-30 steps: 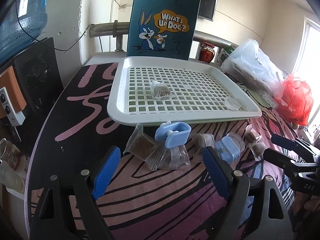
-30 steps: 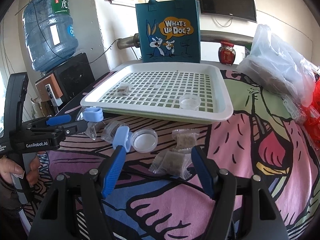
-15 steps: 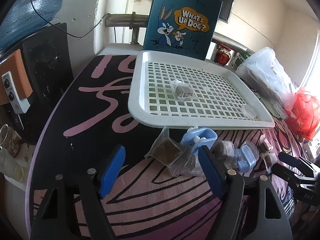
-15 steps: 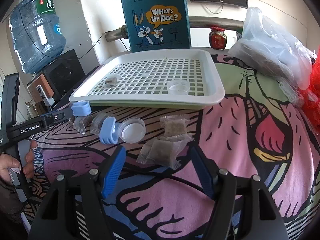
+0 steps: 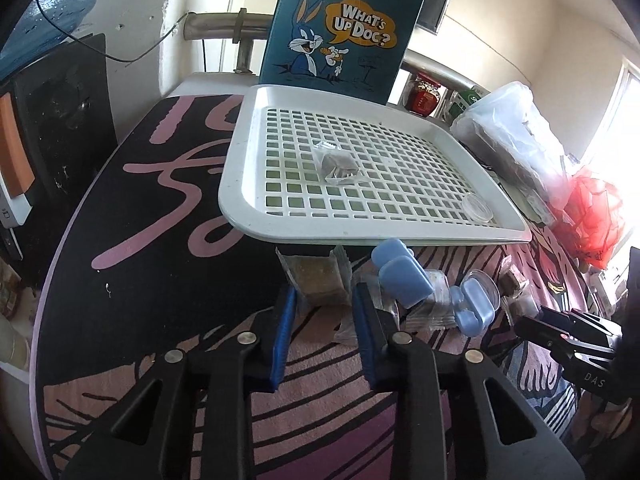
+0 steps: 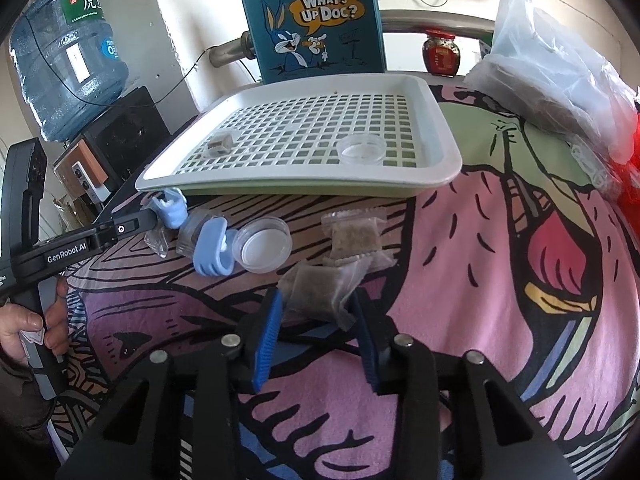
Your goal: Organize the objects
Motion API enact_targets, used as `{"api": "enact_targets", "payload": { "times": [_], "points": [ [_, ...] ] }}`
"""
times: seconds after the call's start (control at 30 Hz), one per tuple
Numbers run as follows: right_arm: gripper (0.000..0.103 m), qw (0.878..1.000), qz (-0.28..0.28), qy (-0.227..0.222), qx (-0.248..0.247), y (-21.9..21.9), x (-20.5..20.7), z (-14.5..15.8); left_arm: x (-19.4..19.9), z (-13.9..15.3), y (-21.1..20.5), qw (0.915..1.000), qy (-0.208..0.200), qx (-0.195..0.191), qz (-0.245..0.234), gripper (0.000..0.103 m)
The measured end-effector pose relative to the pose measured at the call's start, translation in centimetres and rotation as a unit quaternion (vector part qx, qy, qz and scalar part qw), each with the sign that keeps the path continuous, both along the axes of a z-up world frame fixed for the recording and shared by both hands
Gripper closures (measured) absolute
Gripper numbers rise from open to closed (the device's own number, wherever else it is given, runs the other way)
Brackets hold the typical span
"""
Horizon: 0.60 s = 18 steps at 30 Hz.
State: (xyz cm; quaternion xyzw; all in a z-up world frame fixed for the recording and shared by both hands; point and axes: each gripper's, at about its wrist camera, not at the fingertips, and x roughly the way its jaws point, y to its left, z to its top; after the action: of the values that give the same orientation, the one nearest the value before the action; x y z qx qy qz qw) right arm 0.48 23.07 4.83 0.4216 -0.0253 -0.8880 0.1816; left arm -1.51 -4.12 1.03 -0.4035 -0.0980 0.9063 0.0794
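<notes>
Both grippers closed in since 0.5 s ago: left gripper (image 5: pixel 322 312) brackets brown packet (image 5: pixel 316 280), right gripper (image 6: pixel 316 316) brackets dark packet (image 6: pixel 320 292), lower centre; I can't tell if they're clamped. Slippery film may squirt out.

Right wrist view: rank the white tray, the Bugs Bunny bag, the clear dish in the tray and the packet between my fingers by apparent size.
1. white tray
2. Bugs Bunny bag, farther off
3. packet, enlarged by nearness
4. clear dish

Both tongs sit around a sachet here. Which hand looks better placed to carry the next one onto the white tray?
Left, probably. Its tongs bracket a brown sachet lying right at the white tray rim. The right tongs bracket a sachet farther out.
</notes>
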Motion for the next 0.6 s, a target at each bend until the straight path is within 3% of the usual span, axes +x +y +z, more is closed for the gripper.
{"api": "enact_targets", "payload": {
  "times": [0.03,0.07,0.1,0.5,0.6],
  "points": [
    [0.07,1.0,0.002,0.0,0.0,-0.1,0.0,0.0,0.1,0.0,0.0,1.0,0.002,-0.004,0.002,0.082],
    [0.071,1.0,0.002,0.002,0.003,-0.2,0.1,0.1,0.3,0.1,0.1,0.9999,0.004,-0.009,0.004,0.101],
    [0.071,1.0,0.004,0.006,0.004,-0.2,0.2,0.2,0.4,0.1,0.1,0.9999,0.003,-0.015,0.008,0.102],
    [0.071,0.996,0.016,0.082,0.015,-1.0,2.3,2.3,2.6,1.1,-0.3,0.9994,0.032,-0.005,0.007,0.102],
    [0.071,0.997,0.014,0.079,0.011,-0.9,2.1,2.2,2.5,0.8,-0.6,0.9996,0.022,-0.004,0.014,0.094]
  ]
}}
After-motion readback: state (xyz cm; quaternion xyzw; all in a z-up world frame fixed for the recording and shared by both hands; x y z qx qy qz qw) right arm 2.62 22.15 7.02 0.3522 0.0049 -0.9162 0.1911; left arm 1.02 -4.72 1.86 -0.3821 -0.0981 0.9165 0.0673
